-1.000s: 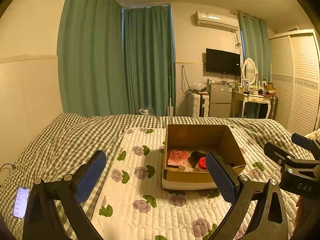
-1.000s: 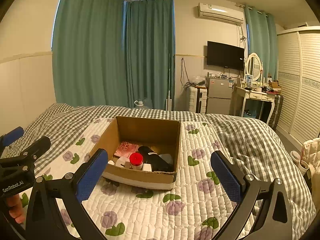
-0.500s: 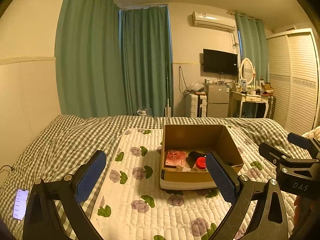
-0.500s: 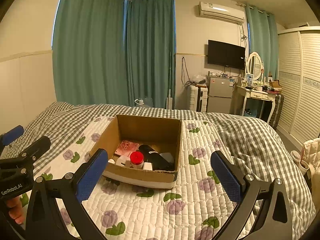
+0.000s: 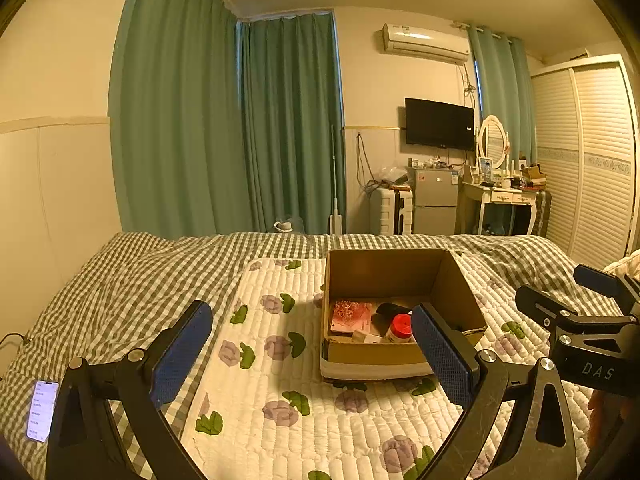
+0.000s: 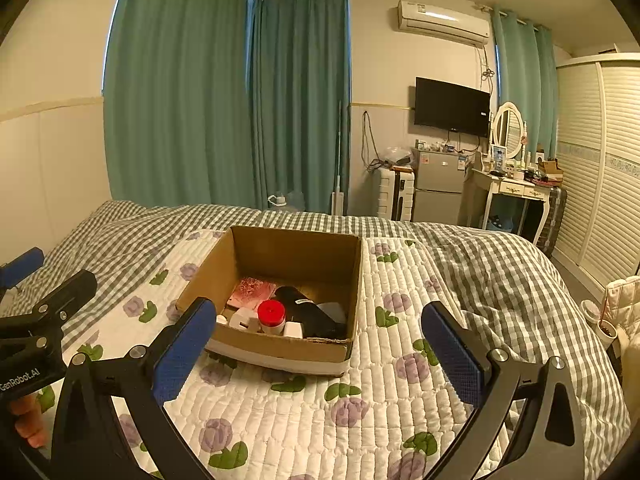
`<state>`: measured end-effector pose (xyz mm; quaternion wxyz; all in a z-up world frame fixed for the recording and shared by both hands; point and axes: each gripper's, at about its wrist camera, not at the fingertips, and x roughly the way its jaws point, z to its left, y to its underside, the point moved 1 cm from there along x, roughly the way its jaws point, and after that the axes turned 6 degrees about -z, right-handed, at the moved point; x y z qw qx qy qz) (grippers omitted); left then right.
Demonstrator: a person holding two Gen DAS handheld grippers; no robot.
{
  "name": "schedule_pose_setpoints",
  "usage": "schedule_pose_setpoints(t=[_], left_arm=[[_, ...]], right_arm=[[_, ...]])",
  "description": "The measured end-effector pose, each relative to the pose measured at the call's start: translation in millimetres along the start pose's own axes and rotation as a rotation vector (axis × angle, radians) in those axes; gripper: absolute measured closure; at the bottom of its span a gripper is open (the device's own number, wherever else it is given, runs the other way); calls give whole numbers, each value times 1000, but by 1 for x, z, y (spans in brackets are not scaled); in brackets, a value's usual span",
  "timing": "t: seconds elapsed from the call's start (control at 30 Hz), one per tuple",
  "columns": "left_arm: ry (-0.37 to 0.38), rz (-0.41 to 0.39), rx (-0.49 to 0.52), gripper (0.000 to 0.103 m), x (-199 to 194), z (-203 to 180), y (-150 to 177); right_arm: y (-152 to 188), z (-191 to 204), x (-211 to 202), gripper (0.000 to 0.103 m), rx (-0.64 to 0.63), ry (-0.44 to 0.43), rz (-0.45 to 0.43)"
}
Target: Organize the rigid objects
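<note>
An open cardboard box [image 5: 384, 354] [image 6: 280, 344] sits on a white floral quilt [image 5: 276, 364] [image 6: 392, 360] on the bed. Inside lie a red-capped jar [image 5: 400, 327] [image 6: 271, 316], a pink packet [image 5: 352, 316] [image 6: 251, 291], a black object [image 6: 308, 312] and small white blocks [image 6: 244, 320]. My left gripper [image 5: 312, 356] is open and empty, held above the quilt in front of the box. My right gripper [image 6: 320, 356] is open and empty, also short of the box. Each gripper shows at the edge of the other's view.
A grey checked bedspread [image 5: 132, 284] covers the bed. A lit phone [image 5: 42, 410] lies at its left edge. Beyond the bed stand green curtains [image 5: 224, 128], a small fridge [image 5: 434, 204], a dressing table [image 5: 500, 200] and a wardrobe [image 5: 592, 160].
Both grippers have drawn slightly back and up from the box. The jaws stay open and the box contents have not moved.
</note>
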<state>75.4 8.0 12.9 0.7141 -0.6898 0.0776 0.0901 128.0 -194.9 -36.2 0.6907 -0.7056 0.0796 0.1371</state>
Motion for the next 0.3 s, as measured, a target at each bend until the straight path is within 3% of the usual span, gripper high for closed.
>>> schedule_pose_setpoints(t=[0.3], left_arm=[[9,27,3,1,6,-2,6]], right_arm=[[0,-1,0,0,1,-2,2]])
